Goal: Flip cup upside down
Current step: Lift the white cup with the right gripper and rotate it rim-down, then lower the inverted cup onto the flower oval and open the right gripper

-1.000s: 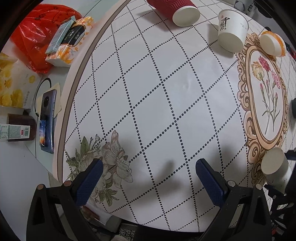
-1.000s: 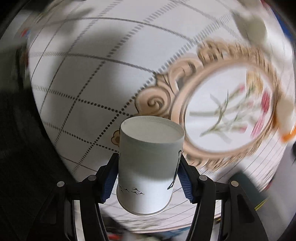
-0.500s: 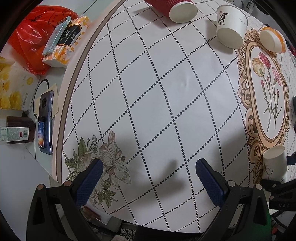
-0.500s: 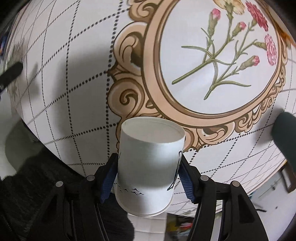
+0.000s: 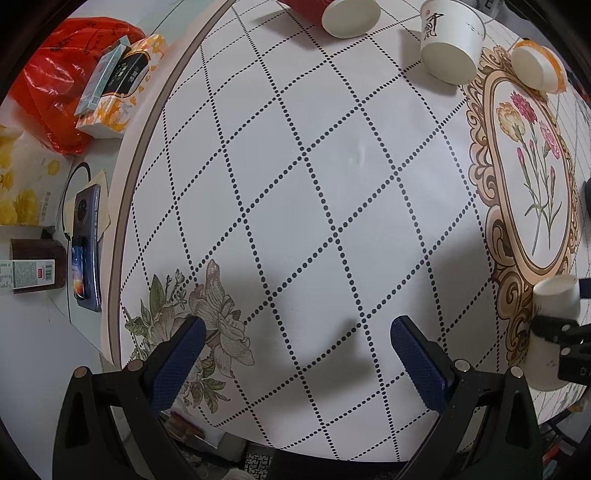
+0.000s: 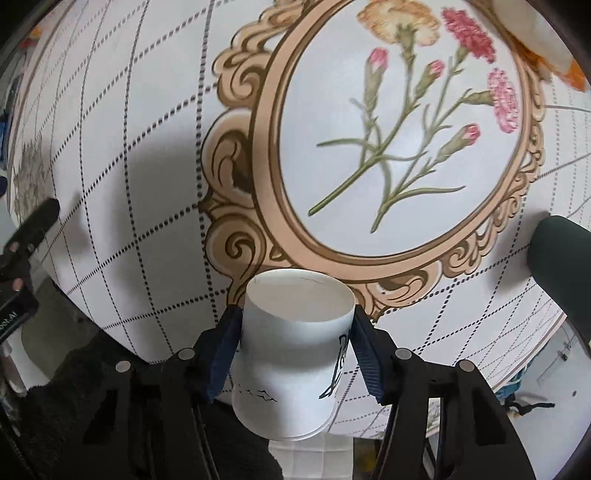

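Observation:
My right gripper [image 6: 295, 343] is shut on a white paper cup [image 6: 291, 354] with black ink marks. The cup's flat base faces away from the camera toward the table and its rim points back toward me. It hangs over the table's near edge by the ornate floral frame. The same cup [image 5: 554, 325] shows at the right edge of the left wrist view, held by the right gripper [image 5: 569, 332]. My left gripper [image 5: 295, 354] is open and empty above the white dotted tablecloth.
At the far side lie a red cup [image 5: 332, 11], a white cup with black calligraphy [image 5: 450, 40] and an orange-trimmed cup [image 5: 539, 66]. Left of the table are a red bag [image 5: 62, 92], boxes and a phone [image 5: 86, 247]. A dark object [image 6: 561, 254] sits at right.
The right gripper has carried the cup further over the table, toward the floral frame. The left gripper has drifted slightly and stays open.

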Motion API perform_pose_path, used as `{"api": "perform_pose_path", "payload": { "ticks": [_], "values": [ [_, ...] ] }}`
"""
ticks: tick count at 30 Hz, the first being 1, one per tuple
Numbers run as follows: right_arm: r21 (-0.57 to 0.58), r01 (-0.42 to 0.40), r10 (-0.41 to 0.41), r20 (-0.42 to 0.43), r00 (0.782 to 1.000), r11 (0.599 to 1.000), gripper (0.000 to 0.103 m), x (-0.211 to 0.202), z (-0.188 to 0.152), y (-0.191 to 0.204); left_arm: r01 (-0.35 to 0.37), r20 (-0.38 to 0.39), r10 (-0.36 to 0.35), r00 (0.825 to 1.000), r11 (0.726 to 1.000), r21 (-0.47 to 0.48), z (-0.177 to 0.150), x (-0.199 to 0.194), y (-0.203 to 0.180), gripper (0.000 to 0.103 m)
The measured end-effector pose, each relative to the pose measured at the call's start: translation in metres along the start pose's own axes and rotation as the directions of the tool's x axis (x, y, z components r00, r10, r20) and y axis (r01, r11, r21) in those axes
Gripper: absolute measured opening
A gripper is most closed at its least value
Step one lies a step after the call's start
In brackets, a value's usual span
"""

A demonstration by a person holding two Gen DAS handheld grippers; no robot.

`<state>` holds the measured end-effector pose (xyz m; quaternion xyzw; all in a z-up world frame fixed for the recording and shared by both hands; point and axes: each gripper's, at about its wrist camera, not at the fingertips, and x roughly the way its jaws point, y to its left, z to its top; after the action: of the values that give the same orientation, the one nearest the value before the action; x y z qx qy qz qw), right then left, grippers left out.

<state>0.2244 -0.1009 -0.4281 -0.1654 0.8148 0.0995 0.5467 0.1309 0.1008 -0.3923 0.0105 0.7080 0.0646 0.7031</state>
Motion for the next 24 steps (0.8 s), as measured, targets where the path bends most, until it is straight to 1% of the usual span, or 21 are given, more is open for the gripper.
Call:
{"api": "perform_pose_path", "payload": {
  "ticks": [3,5,6,7,9,10,12,13,15,17,18,19,21,23,24],
  "values": [
    [0.011,0.000,-0.001,0.076,0.997,1.000,0.061,-0.013,-0.008,-0.007,0.003,-0.002,-0.003,1.000,1.000,0.006,0.002,0.000,-0.003,0.103],
    [0.028,-0.010,0.006,0.146,0.989,1.000,0.061,-0.024,-0.013,-0.014,0.010,-0.005,-0.010,1.000,1.000,0.005,0.005,0.001,-0.002,0.103],
    [0.038,-0.013,0.006,0.188,0.982,0.999,0.061,-0.030,-0.016,-0.017,0.009,-0.005,-0.009,1.000,1.000,0.006,0.005,0.001,-0.002,0.103],
    [0.053,-0.024,0.011,0.248,0.969,0.998,0.061,-0.038,-0.021,-0.021,0.009,-0.006,-0.009,1.000,1.000,0.007,0.006,0.001,-0.002,0.103],
    [0.069,-0.055,0.028,0.336,0.941,0.996,0.061,-0.049,-0.033,-0.024,0.012,-0.012,-0.012,1.000,1.000,0.007,0.006,0.001,-0.002,0.103],
    [0.077,-0.071,0.036,0.390,0.920,0.994,0.061,-0.055,-0.038,-0.026,0.013,-0.015,-0.013,1.000,1.000,0.008,0.007,0.002,-0.002,0.103],
    [0.078,-0.078,0.028,0.500,0.866,0.994,0.061,-0.068,-0.054,-0.019,0.018,-0.019,-0.017,1.000,1.000,0.010,0.008,0.003,-0.002,0.103],
    [0.079,-0.074,0.017,0.559,0.829,0.994,0.061,-0.071,-0.060,-0.018,0.023,-0.021,-0.022,1.000,1.000,0.011,0.009,0.004,-0.003,0.103],
    [0.075,-0.067,0.003,0.649,0.761,0.995,0.061,-0.075,-0.072,-0.010,0.027,-0.026,-0.026,0.999,1.000,0.016,0.010,0.006,-0.004,0.103],
    [0.072,-0.038,-0.026,0.722,0.691,0.997,0.061,-0.067,-0.103,0.015,0.030,-0.030,-0.029,0.999,0.999,0.020,0.011,0.006,-0.007,0.103],
    [0.071,-0.031,-0.033,0.750,0.661,0.997,0.061,-0.057,-0.106,0.033,0.032,-0.031,-0.031,0.999,0.999,0.023,0.011,0.006,-0.007,0.103],
    [0.075,-0.018,-0.046,0.768,0.638,0.997,0.061,-0.051,-0.111,0.039,0.033,-0.029,-0.032,0.999,0.999,0.030,0.011,0.006,-0.008,0.103],
    [0.082,-0.011,-0.058,0.790,0.611,0.997,0.061,-0.042,-0.122,0.048,0.033,-0.029,-0.031,0.999,0.999,0.042,0.010,0.007,-0.010,0.103],
    [0.089,0.005,-0.074,0.804,0.590,0.996,0.061,-0.034,-0.130,0.052,0.030,-0.025,-0.029,0.999,0.998,0.052,0.009,0.007,-0.013,0.103],
    [0.092,0.014,-0.083,0.814,0.575,0.996,0.061,-0.031,-0.137,0.058,0.030,-0.023,-0.028,0.999,0.998,0.060,0.008,0.007,-0.015,0.103]
  ]
}}
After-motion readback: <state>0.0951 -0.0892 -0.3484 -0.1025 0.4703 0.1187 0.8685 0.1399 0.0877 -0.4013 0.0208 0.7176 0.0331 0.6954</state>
